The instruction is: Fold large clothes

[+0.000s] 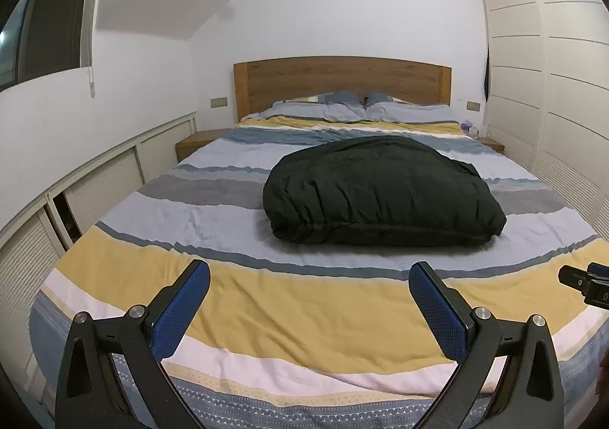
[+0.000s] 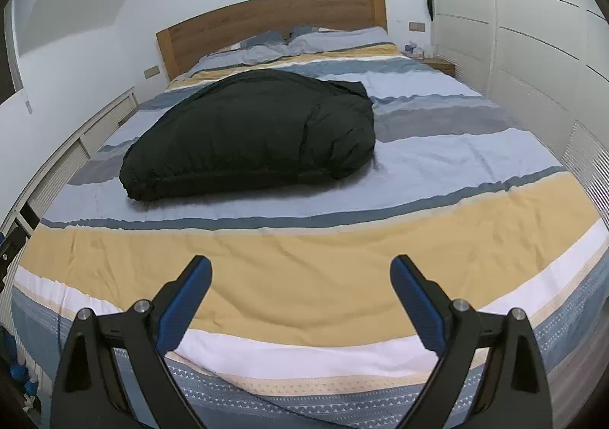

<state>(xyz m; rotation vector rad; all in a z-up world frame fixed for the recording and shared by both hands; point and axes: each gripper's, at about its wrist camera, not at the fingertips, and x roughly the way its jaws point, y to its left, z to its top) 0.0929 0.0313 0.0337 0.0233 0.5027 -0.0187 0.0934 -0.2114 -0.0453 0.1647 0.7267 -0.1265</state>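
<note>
1. A dark puffy garment (image 1: 382,193) lies bundled in a rounded heap on the bed (image 1: 266,315), on the blue and grey stripes about midway between the foot edge and the pillows (image 1: 361,109).
2. From the left wrist view the garment sits toward the bed's right edge; from the right wrist view (image 2: 251,136) it sits toward the left edge.
3. Its front edge, facing the foot of the bed, shows a gathered, wrinkled hem.
4. The left gripper (image 1: 310,277) hovers over the yellow stripe near the foot edge, its blue-padded fingers spread wide with nothing between them.
5. The right gripper (image 2: 300,269) hovers over the same yellow stripe, likewise spread wide and holding nothing.
6. Both grippers are well apart from the garment.
7. Part of the right gripper shows at the right border of the left wrist view.
8. A wooden headboard (image 1: 342,83) stands behind the pillows.
9. A white wardrobe (image 1: 552,86) runs along the bed's right side, with a nightstand (image 1: 194,145) at the left head corner.
</note>
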